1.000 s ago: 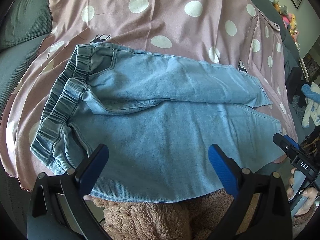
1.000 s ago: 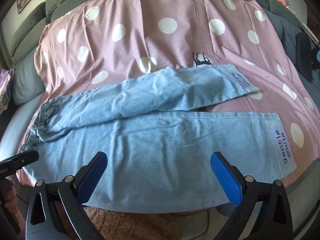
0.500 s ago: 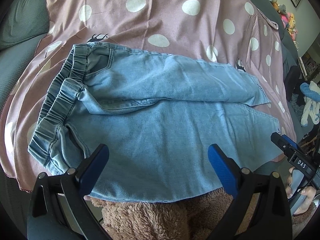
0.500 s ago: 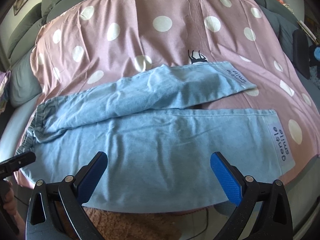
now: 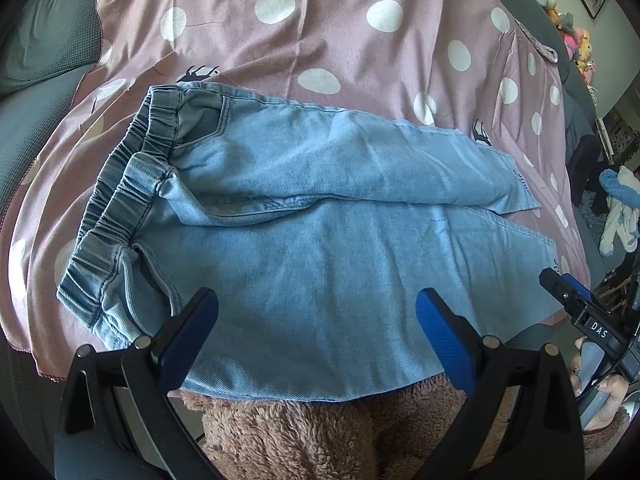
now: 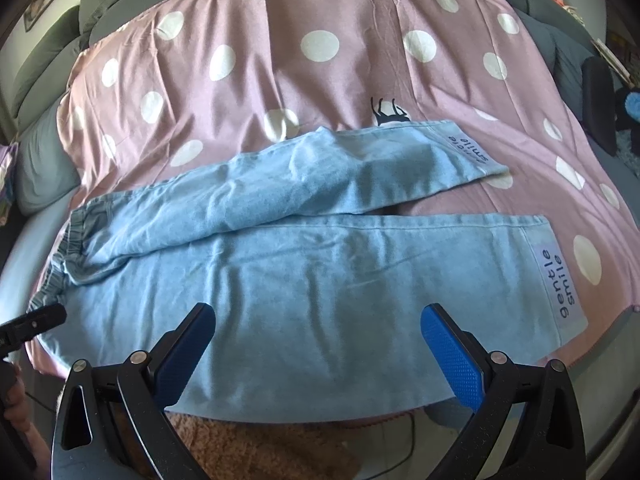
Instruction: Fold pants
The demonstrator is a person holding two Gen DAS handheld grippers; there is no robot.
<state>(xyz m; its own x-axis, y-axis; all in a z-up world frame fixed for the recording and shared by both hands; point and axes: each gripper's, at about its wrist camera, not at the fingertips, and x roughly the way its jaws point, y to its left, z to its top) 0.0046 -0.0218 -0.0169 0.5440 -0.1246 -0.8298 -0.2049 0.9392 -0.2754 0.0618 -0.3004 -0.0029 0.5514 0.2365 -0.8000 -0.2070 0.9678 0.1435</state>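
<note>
Light blue denim pants (image 5: 320,216) lie flat on a pink polka-dot sheet (image 5: 320,32), elastic waistband (image 5: 120,200) at the left, legs running right. In the right wrist view the pants (image 6: 320,272) show both leg hems with "gentle smile" labels (image 6: 560,284) at the right. My left gripper (image 5: 316,320) is open and empty, hovering over the near leg close to the waist. My right gripper (image 6: 318,336) is open and empty over the near leg's middle. The right gripper's tip (image 5: 576,304) shows at the left view's right edge.
A brown fluffy fabric (image 5: 304,432) lies below the pants' near edge. Grey cushions (image 5: 36,40) border the sheet at the left. Plush toys (image 5: 576,36) and clothes (image 5: 620,208) sit at the far right. The sheet's near edge drops off by the hems (image 6: 600,344).
Both grippers have drifted slightly, so the pants sit a little higher and left in view. Both stay open and the pants have not moved.
</note>
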